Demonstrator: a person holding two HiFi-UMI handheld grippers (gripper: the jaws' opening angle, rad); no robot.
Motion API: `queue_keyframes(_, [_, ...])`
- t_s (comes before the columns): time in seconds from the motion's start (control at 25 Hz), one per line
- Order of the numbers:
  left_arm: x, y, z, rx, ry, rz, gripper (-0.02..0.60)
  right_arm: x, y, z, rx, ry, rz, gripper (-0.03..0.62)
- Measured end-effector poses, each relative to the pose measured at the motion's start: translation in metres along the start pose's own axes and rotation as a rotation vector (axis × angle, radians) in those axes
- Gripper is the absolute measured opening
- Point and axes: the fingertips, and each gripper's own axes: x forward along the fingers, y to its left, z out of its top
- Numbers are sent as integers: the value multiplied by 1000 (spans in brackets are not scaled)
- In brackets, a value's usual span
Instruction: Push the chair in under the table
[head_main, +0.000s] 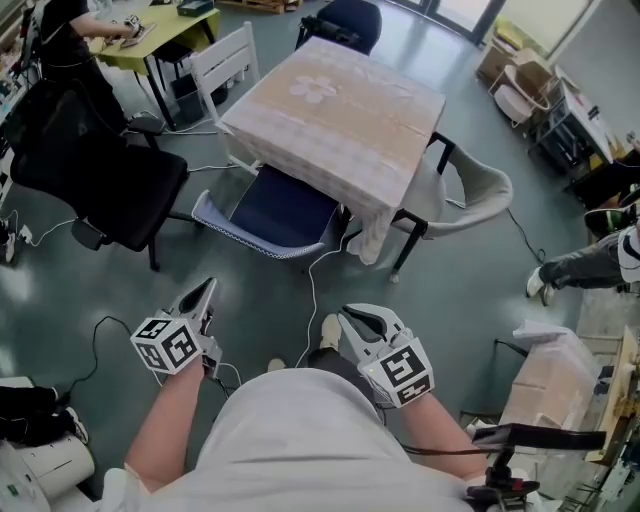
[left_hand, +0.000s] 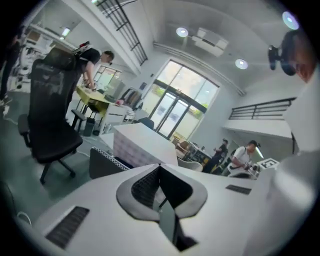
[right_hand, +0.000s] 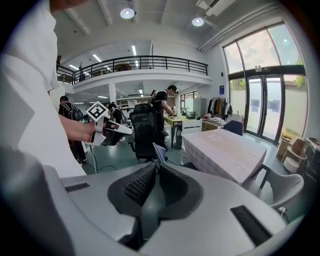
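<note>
The chair (head_main: 272, 216) has a dark blue seat and a patterned backrest; it stands half under the near side of the table (head_main: 340, 110), which is covered by a beige cloth. Both grippers hang in the air in front of the person, well short of the chair. My left gripper (head_main: 206, 294) is shut with nothing in it, and its tips meet in the left gripper view (left_hand: 160, 165). My right gripper (head_main: 349, 319) also shows its tips together and empty (right_hand: 156, 164). Ahead of the jaws I see the chair back (left_hand: 102, 161) (right_hand: 159, 152) and the table (left_hand: 142, 145) (right_hand: 225, 150).
A black office chair (head_main: 100, 175) stands left of the blue chair. A pale plastic chair (head_main: 480, 190) sits at the table's right side and a white chair (head_main: 225, 60) at its far left. Cables lie on the floor (head_main: 312, 290). A person works at a yellow desk (head_main: 150, 35).
</note>
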Motion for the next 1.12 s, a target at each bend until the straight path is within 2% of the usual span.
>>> queue_keyframes(0.12, [-36, -28, -11, 151, 10, -99, 11, -1, 38, -2, -15, -2, -4, 29])
queue_keyframes(0.2, [-56, -40, -22, 200, 35, -146, 11, -1, 60, -2, -21, -6, -3, 26])
queue_keyframes(0.36, [-72, -61, -44, 217, 103, -216, 11, 3, 83, -2, -30, -12, 18, 21])
queue_keyframes(0.48, [-89, -68, -58, 238, 121, -239, 11, 5, 104, -3, -39, -9, 42, 21])
queue_keyframes(0.68, [-109, -70, -62, 290, 133, -246, 11, 3, 130, 2, -70, -5, 60, 18])
queue_keyframes(1.12, [-118, -63, -68, 267, 147, -268, 11, 1, 151, 6, -89, 1, 46, 15])
